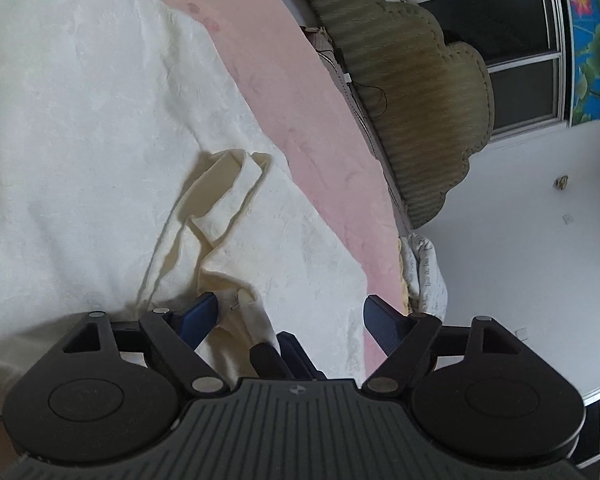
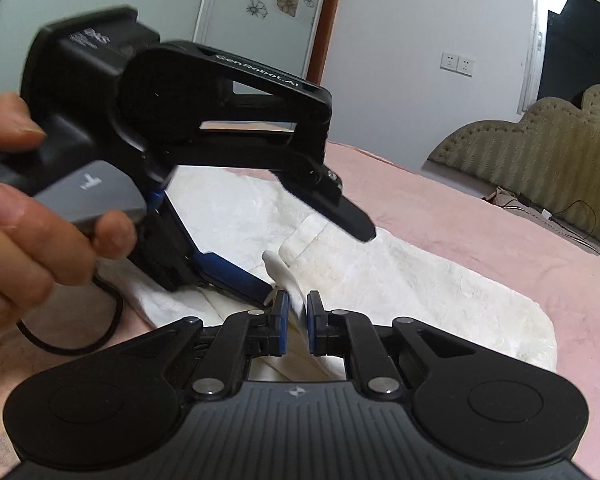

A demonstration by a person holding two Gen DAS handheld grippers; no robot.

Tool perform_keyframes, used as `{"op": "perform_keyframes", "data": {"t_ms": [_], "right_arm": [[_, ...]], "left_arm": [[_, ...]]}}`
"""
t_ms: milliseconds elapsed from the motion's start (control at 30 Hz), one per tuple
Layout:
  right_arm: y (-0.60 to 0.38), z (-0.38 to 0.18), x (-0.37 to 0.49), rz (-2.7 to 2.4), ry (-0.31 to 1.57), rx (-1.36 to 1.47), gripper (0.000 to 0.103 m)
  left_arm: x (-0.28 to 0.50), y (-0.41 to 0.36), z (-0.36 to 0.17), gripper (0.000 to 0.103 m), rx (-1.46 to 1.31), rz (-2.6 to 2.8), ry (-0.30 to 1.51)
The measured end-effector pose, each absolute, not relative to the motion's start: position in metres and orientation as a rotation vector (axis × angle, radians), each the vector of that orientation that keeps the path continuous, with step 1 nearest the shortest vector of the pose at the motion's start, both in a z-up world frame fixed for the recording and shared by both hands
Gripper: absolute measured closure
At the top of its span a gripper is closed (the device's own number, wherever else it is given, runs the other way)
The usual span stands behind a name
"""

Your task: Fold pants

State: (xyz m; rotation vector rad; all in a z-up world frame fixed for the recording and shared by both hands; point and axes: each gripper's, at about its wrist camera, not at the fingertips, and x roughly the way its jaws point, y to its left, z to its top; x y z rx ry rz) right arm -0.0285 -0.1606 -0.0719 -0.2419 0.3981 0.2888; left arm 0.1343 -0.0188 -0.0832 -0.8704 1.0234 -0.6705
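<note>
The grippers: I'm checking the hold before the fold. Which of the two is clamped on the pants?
The right gripper: its blue pads pinch a fold of the cream pants. The left gripper stands wide open, with cloth lying loose between its fingers.

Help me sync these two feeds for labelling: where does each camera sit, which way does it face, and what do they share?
Left wrist: sits on the left tongs, open, looking along cream textured pants on the pink bedsheet toward a dark window.
Right wrist: sits on the right tongs, shut on a pants fold, facing the white wall; the person's left hand shows.
Shared: pants, bedsheet, olive scalloped headboard, both tongs.
</note>
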Motion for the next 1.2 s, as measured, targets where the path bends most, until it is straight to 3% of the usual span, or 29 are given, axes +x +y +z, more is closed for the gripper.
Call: {"op": "perform_keyframes", "data": {"t_ms": [67, 100, 133, 167, 400, 600, 767, 1000, 1033, 1133, 1200], "right_arm": [[-0.164, -0.07, -0.03, 0.301, 0.387, -0.225, 0.093], [-0.167, -0.067, -0.033, 0.327, 0.375, -0.213, 0.093], [-0.177, -0.063, -0.031, 0.343, 0.354, -0.183, 0.093], [-0.184, -0.059, -0.033, 0.341, 0.344, -0.145, 0.093], [-0.196, -0.075, 0.001, 0.168, 0.521, -0.161, 0.093], [-0.159, -0.079, -0.005, 0.297, 0.511, -0.199, 0.093], [-0.154, -0.085, 0.004, 0.296, 0.534, -0.216, 0.093], [-0.207, -0.052, 0.022, 0.166, 0.509, -0.066, 0.092], [-0.216, -0.051, 0.031, 0.14, 0.519, -0.051, 0.087], [-0.235, -0.073, 0.061, 0.027, 0.63, -0.083, 0.046], [-0.239, -0.085, 0.05, 0.007, 0.603, -0.101, 0.042]], "left_arm": [[0.139, -0.018, -0.085, 0.054, -0.876, -0.667, 1.041], [0.14, -0.018, -0.086, 0.078, -0.862, -0.656, 1.057], [0.141, -0.018, -0.088, 0.092, -0.85, -0.647, 1.066], [0.14, -0.018, -0.089, 0.097, -0.843, -0.639, 1.063], [0.112, -0.011, -0.062, 0.099, -0.613, -0.577, 0.877], [0.076, -0.004, -0.047, 0.099, -0.437, -0.526, 0.765], [0.091, -0.001, -0.065, 0.098, -0.447, -0.504, 0.841], [0.091, 0.002, -0.067, 0.096, -0.431, -0.501, 0.835], [0.09, 0.001, -0.066, 0.096, -0.419, -0.498, 0.831], [0.09, -0.001, -0.069, 0.085, -0.409, -0.498, 0.847], [0.09, 0.0, -0.07, 0.083, -0.407, -0.497, 0.847]]}}
